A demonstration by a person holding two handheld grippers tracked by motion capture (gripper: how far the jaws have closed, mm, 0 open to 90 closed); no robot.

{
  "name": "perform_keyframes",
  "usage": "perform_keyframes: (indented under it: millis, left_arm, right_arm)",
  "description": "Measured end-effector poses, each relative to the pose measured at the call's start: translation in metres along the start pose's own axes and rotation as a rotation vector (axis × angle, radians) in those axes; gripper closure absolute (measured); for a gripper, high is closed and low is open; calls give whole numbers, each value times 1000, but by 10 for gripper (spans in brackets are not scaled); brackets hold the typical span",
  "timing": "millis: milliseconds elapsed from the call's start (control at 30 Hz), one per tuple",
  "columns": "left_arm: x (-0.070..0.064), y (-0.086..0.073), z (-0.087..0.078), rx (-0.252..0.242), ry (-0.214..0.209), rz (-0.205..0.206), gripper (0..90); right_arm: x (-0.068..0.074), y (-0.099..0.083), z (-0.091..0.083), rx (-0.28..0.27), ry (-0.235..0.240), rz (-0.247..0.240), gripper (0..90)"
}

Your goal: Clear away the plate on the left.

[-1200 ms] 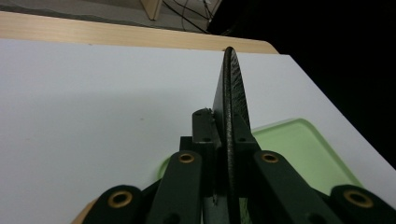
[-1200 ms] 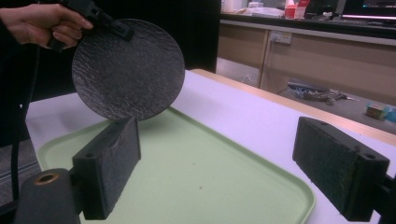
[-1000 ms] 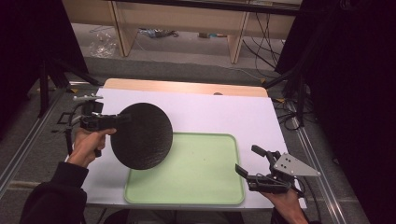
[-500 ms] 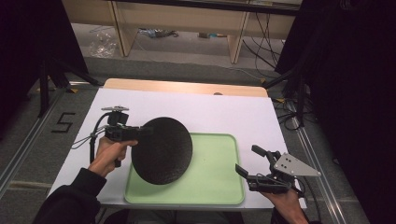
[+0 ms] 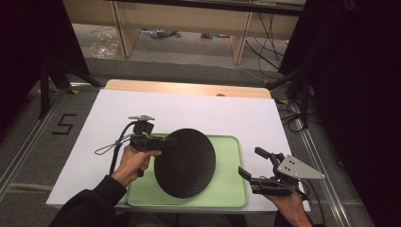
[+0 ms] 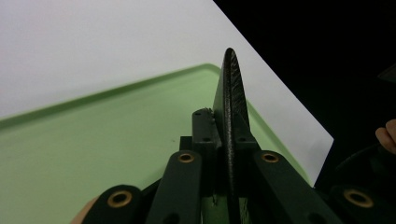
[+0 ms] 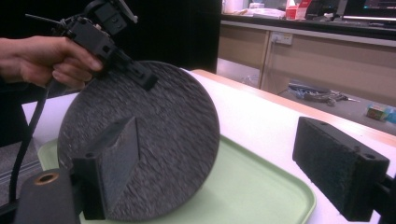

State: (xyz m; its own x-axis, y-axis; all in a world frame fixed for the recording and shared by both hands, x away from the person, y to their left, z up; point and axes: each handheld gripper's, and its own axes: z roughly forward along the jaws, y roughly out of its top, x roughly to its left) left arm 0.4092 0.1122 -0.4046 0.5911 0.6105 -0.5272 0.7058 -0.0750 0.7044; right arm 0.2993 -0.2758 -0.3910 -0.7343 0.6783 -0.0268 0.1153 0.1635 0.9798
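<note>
Disc [image 5: 185, 163] held tilted over the tray [image 5: 231, 189].
Your left hand-held gripper [image 5: 158, 140] clamps only its rim, so it may swing or slip; your right hand-held gripper [image 5: 257, 166] waits wide open, holding nothing, beside the tray.

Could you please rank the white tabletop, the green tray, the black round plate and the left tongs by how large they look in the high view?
1. White tabletop
2. Green tray
3. Black round plate, held tilted over the tray, so it is foreshortened
4. Left tongs, shut on the plate's rim
</note>
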Motion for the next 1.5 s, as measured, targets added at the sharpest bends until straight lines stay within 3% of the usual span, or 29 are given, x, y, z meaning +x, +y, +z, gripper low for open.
perform_keyframes:
  millis: [100,133,233,333,400,467,567,900,933,1067,1167,1300,1367,1400,1500]
  left_arm:
    - [-1,-3,7,11,-2,5,846]
    - [0,-6,13,20,-10,-23,846]
    - [0,-8,17,18,-17,-39,846]
    - [3,-11,19,20,-17,-57,845]
    - [11,-14,18,44,-14,-62,844]
    - [15,-17,18,38,-13,-89,841]
    - [23,-19,17,71,-18,-86,833]
    - [37,-25,19,121,-6,-98,792]
    - [39,-25,17,136,-4,-73,792]
    - [38,-25,17,116,0,-76,790]
    - [41,-25,17,133,4,-56,776]
    - [49,-27,17,153,-1,-67,767]
    - [49,-27,18,140,5,-81,758]
    - [53,-27,17,174,4,-63,753]
    - [56,-28,17,187,14,-62,733]
  right_arm:
    - [0,0,-1,8,-2,-3,160]
    - [1,0,-1,14,4,12,160]
    - [0,0,-1,8,-6,-3,160]
    - [1,0,-2,20,3,14,160]
    - [0,0,-1,11,-1,2,160]
    - [1,0,-2,22,1,13,160]
    - [0,0,0,0,1,2,160]
    - [0,0,0,-1,7,2,160]
    - [0,0,0,-1,8,2,160]
    - [1,0,0,7,3,-1,160]
    - [1,0,0,1,8,3,160]
    - [1,0,0,3,7,3,160]
    - [1,0,0,10,2,-1,161]
    - [1,0,0,1,10,1,161]
    - [1,0,0,4,7,0,161]
